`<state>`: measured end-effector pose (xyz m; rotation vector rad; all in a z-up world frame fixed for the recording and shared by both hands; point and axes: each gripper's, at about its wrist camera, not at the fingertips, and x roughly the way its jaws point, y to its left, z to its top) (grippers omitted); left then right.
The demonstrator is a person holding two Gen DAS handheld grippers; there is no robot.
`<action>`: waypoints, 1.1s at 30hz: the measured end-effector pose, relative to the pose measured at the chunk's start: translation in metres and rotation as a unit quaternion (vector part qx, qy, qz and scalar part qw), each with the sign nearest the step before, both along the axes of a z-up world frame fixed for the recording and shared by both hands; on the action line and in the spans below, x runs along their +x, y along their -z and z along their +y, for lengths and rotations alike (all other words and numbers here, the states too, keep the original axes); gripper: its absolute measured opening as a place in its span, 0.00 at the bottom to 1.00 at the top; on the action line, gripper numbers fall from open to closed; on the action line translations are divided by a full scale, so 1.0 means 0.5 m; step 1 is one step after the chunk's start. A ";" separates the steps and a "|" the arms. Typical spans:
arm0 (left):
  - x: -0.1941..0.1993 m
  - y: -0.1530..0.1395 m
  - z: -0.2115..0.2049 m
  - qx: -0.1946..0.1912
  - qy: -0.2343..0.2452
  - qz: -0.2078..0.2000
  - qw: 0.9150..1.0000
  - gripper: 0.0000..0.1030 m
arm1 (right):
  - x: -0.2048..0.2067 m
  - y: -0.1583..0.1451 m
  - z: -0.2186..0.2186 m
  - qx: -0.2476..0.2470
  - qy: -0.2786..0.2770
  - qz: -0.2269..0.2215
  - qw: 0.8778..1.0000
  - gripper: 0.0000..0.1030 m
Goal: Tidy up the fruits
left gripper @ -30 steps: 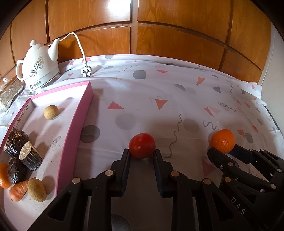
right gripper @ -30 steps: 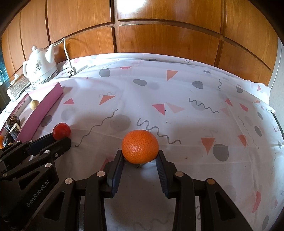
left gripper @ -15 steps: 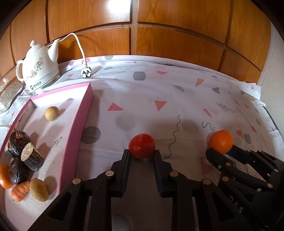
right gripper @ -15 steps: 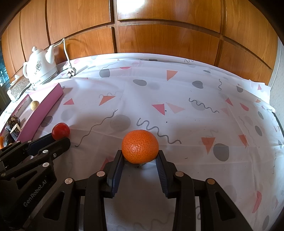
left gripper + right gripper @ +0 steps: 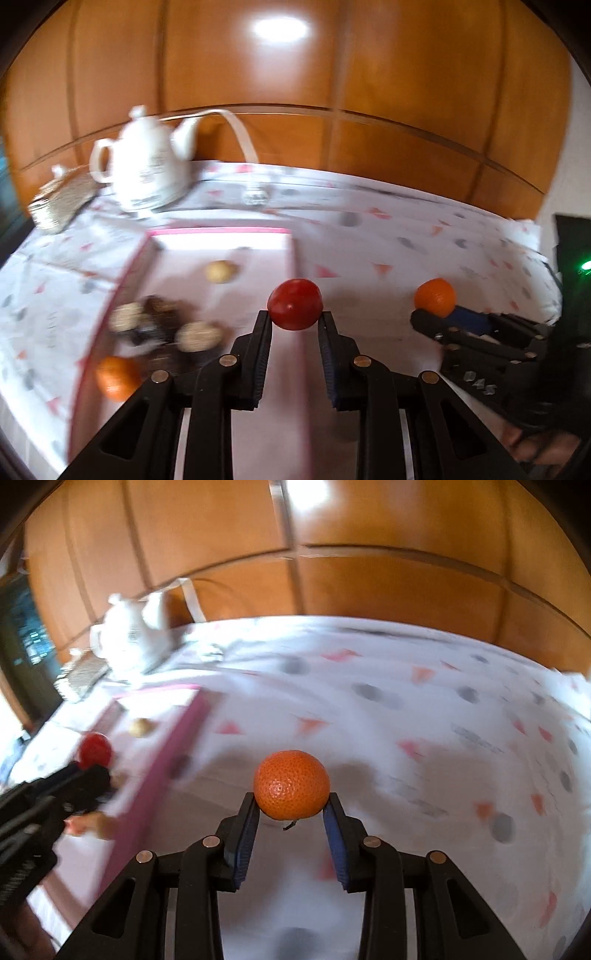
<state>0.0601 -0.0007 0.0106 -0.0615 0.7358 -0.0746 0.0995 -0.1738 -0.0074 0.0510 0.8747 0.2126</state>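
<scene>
My left gripper is shut on a red tomato and holds it in the air over the right wall of the pink tray. My right gripper is shut on an orange, lifted above the tablecloth to the right of the tray. The right gripper with its orange shows at the right of the left wrist view. The left gripper with the tomato shows at the left of the right wrist view. Both views are motion-blurred.
The tray holds a small tan fruit, dark cut pieces and an orange fruit. A white kettle with its cord and a glass dish stand behind the tray. Wooden panels back the table.
Both grippers have lifted their fruits off the cloth and swung left toward the pink tray. The tomato now hangs over the tray's right wall.
</scene>
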 end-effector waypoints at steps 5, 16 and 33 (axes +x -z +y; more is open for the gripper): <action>-0.026 0.000 0.087 0.008 -0.054 0.000 0.999 0.25 | 0.009 -0.021 0.104 0.017 -0.067 -0.005 0.998 0.35; -0.059 0.023 0.162 -0.001 -0.100 0.007 0.995 0.26 | 0.045 -0.006 0.266 0.015 -0.144 0.024 0.989 0.35; -0.075 0.015 0.178 -0.013 -0.120 0.002 0.993 0.63 | 0.030 -0.017 0.280 0.025 -0.137 0.020 0.990 0.38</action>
